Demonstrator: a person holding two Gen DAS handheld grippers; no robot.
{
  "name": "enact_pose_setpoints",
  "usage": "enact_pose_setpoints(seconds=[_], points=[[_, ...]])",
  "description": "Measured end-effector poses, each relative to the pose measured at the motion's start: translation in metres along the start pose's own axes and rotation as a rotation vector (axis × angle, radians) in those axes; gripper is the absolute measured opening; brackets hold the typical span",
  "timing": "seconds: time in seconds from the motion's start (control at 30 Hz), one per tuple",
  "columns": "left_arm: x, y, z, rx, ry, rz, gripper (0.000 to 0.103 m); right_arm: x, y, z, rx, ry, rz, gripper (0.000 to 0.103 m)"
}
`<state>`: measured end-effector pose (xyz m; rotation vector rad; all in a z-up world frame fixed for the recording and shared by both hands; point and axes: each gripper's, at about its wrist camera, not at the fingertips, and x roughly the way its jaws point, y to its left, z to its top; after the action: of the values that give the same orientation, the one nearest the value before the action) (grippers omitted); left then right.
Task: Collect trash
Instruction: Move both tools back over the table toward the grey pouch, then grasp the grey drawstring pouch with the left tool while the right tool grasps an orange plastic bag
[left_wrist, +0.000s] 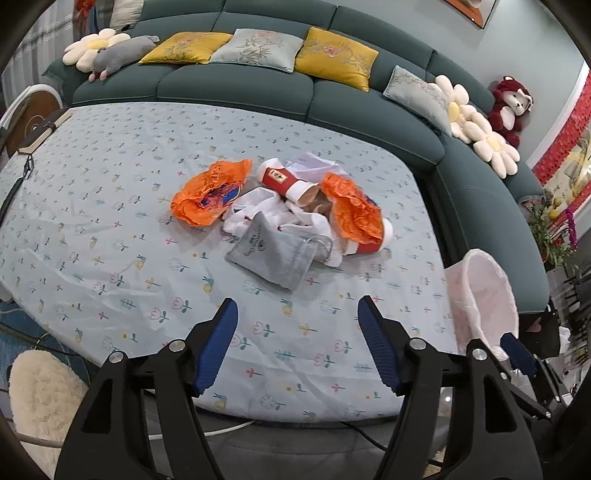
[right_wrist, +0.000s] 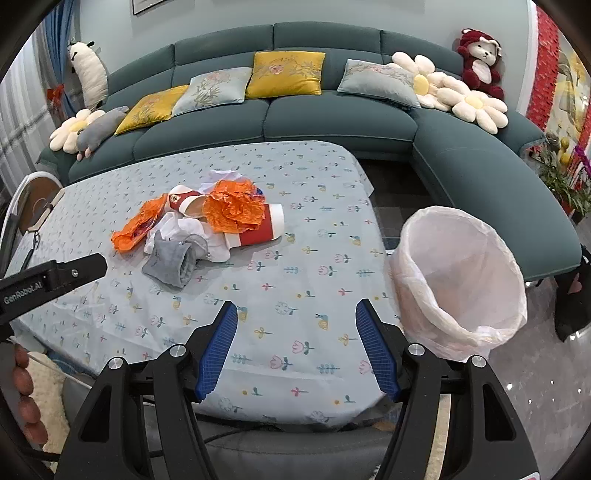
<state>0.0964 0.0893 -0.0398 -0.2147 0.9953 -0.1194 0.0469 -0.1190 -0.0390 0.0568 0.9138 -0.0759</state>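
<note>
On the table (left_wrist: 110, 229) with the flowered cloth, the trash lies in one pile near the middle. From left to right there is a crumpled orange wrapper (left_wrist: 210, 192), then white tissue (left_wrist: 255, 206) with a grey pouch (left_wrist: 273, 254) on its near side, then two red paper cups (right_wrist: 255, 229) on their sides with a second orange wrapper (right_wrist: 232, 210) over them. The left gripper (left_wrist: 297, 343) and the right gripper (right_wrist: 297, 343) both hang over the near edge with jaws apart and nothing between them. The lined bin (right_wrist: 461, 280) stands just beside the table's right edge.
</note>
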Motion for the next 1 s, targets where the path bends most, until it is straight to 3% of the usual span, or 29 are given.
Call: enact_pose_setpoints(seconds=[0.13,0.37,0.8,0.93,1.0], points=[[0.014,0.001,0.001,0.003,0.019,0.013,0.065,0.009,0.004,0.006,-0.008,0.006,0.01,0.064],[0.053,-0.004,0.009,0.048,0.054,0.062,0.076,0.033,0.007,0.016,0.009,0.039,0.023,0.064],[0.126,-0.005,0.026,0.042,0.13,0.125,0.076,0.086,0.012,0.032,0.024,0.113,0.034,0.064],[0.14,-0.001,0.031,0.031,0.147,0.138,0.075,0.099,0.013,0.037,0.027,0.124,0.038,0.064],[0.145,0.0,0.032,0.039,0.155,0.134,0.061,0.104,0.015,0.039,0.024,0.128,0.039,0.064]])
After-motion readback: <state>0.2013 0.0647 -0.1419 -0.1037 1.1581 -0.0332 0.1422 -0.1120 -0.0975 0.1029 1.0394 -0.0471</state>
